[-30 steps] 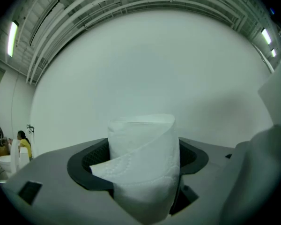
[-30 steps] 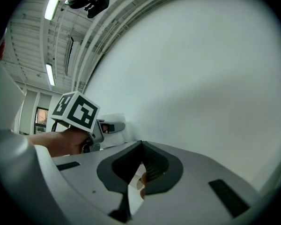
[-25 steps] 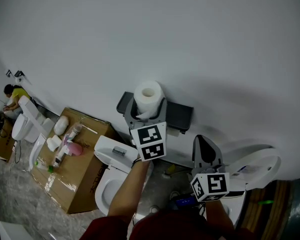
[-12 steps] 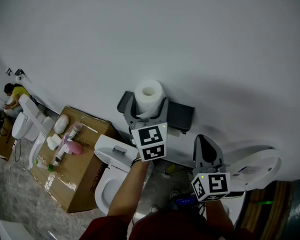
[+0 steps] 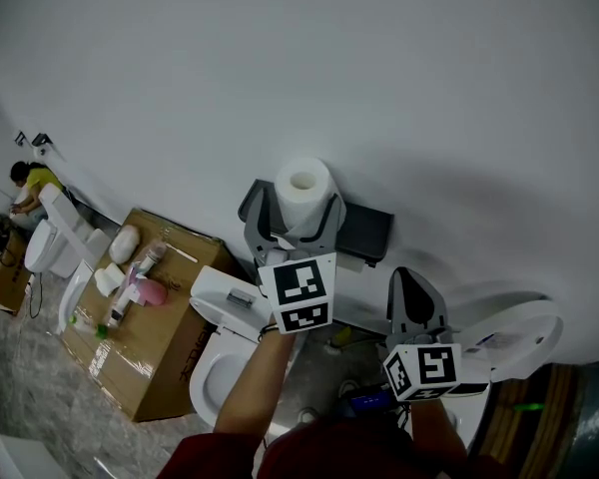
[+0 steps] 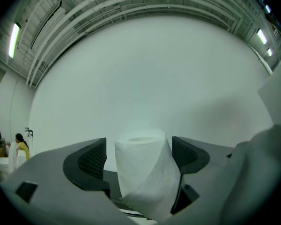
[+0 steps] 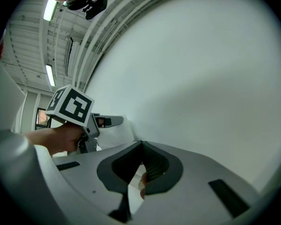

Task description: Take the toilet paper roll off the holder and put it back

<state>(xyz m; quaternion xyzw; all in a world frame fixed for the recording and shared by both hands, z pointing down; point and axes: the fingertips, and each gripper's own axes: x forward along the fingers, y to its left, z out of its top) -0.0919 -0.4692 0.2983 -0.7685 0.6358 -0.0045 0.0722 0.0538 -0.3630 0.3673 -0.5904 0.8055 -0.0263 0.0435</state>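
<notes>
The white toilet paper roll (image 5: 303, 189) stands upright, core hole up, in front of the white wall, just above the dark grey holder (image 5: 367, 231). My left gripper (image 5: 298, 206) is shut on the roll. In the left gripper view the roll (image 6: 143, 175) fills the gap between the two dark pads, with a loose sheet hanging at its front. My right gripper (image 5: 411, 285) is lower and to the right, shut, with nothing between its jaws (image 7: 141, 146). Its view also shows the left gripper's marker cube (image 7: 70, 105).
A white toilet (image 5: 225, 342) stands below the holder and another (image 5: 509, 339) is at the right. At the left is a cardboard box (image 5: 155, 347) with bottles and packets on top. A person (image 5: 28, 190) crouches by more toilets at the far left.
My left gripper has carried the roll slightly up and to the right, closer to the wall. The right gripper has stayed in place.
</notes>
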